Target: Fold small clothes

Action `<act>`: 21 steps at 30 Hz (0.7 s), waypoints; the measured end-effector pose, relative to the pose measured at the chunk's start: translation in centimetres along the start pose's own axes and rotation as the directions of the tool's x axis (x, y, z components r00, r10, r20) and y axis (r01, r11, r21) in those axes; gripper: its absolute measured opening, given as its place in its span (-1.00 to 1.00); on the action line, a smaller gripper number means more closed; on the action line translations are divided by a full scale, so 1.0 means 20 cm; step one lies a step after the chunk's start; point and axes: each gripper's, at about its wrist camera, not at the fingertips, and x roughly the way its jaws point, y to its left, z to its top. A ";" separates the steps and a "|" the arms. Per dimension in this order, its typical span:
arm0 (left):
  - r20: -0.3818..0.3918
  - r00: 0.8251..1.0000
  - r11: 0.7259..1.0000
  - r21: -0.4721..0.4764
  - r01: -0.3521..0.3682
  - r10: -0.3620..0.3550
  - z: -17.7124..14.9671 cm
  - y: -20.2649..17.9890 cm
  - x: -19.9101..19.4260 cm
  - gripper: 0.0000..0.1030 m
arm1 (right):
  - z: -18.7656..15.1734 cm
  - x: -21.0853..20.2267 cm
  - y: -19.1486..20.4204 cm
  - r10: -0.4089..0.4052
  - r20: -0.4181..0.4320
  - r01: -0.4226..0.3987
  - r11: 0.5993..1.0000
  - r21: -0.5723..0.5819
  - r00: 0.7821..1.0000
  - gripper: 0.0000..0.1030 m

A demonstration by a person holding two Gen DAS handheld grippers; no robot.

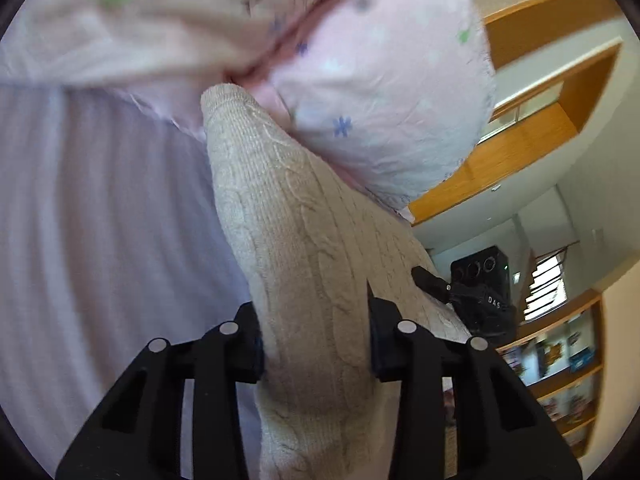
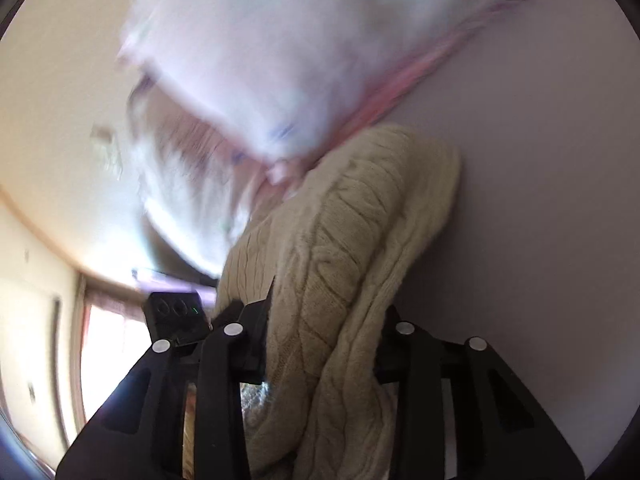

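Observation:
A cream cable-knit sweater (image 1: 296, 240) is held up off the lilac bed sheet (image 1: 100, 208). My left gripper (image 1: 316, 344) is shut on one part of it, the knit bunched between the black fingers. My right gripper (image 2: 324, 344) is shut on another part of the same sweater (image 2: 352, 232), which drapes over and between its fingers. The sweater's far end rests by a pink floral pillow (image 1: 384, 92). The other gripper's tip (image 1: 432, 280) shows past the sweater in the left wrist view.
The pink floral pillow (image 2: 272, 52) and bedding lie blurred at the head of the bed. Wooden shelving (image 1: 560, 364) and a wooden frame (image 1: 532, 92) stand to the right. A bright window (image 2: 108, 352) is at lower left in the right wrist view.

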 end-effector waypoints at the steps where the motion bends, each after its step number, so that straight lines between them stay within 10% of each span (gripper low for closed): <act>1: 0.023 0.999 1.000 0.020 -0.023 0.022 0.00 0.03 -0.09 -0.26 | -0.02 0.11 0.09 -0.031 -0.044 0.028 0.998 -0.064 0.999 -0.31; 5: 0.086 0.956 0.956 0.063 -0.288 0.282 -0.04 0.15 -0.40 0.00 | -0.03 0.18 0.21 -0.197 0.029 0.199 0.974 -0.112 0.980 0.04; 7: 0.154 0.932 0.937 0.069 -0.343 0.329 -0.09 0.18 -0.53 0.28 | -0.03 0.09 0.23 -0.165 0.154 0.182 0.979 -0.098 0.974 0.12; 11: 0.231 0.899 0.909 0.103 -0.403 0.372 -0.20 0.13 -0.70 0.49 | -0.04 0.20 0.27 -0.195 0.064 0.201 0.973 -0.114 0.979 0.12; 12: 0.234 0.897 0.908 0.105 -0.406 0.374 -0.21 0.12 -0.70 0.50 | -0.05 0.26 0.26 -0.224 0.020 0.225 0.967 -0.122 0.974 0.05; 13: 0.232 0.898 0.908 0.106 -0.406 0.374 -0.22 0.08 -0.68 0.50 | -0.06 0.34 0.25 -0.241 -0.024 0.236 0.964 -0.125 0.970 -0.51; 15: 0.221 0.903 0.911 0.108 -0.399 0.369 -0.28 0.05 -0.67 0.52 | -0.04 0.34 0.24 -0.252 0.030 0.253 0.962 -0.103 0.967 -0.72; 21: 0.198 0.892 0.881 0.175 -0.440 0.406 -0.46 -0.01 -0.64 0.75 | -0.05 0.24 0.23 -0.427 0.158 0.440 0.897 -0.054 0.890 -0.67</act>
